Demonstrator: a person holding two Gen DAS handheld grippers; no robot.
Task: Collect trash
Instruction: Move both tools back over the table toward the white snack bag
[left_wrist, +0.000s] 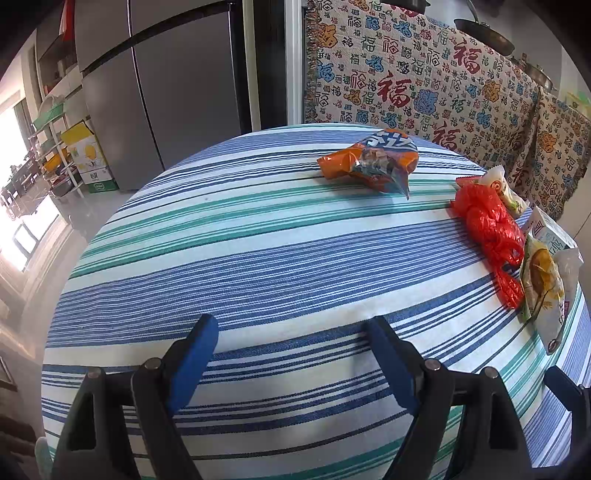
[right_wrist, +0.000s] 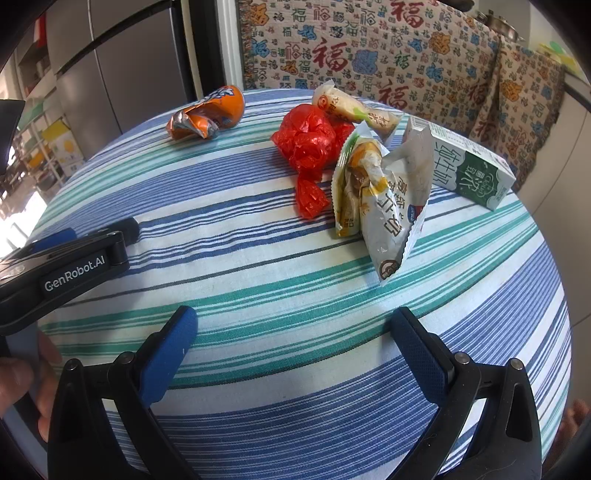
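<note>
Cropping milk carton (left_wrist: 550, 230) at edge, R tongs (left_wrist: 561, 380) barely visible

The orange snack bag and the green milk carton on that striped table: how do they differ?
The orange snack bag is soft foil, crumpled and twisted; the green milk carton is a stiff box with straight edges. The orange snack bag lies alone toward the far left of the striped tablecloth; the green milk carton lies on its side at the right, close beside the other wrappers. Both rest on the cloth, untouched by either claw.
</note>
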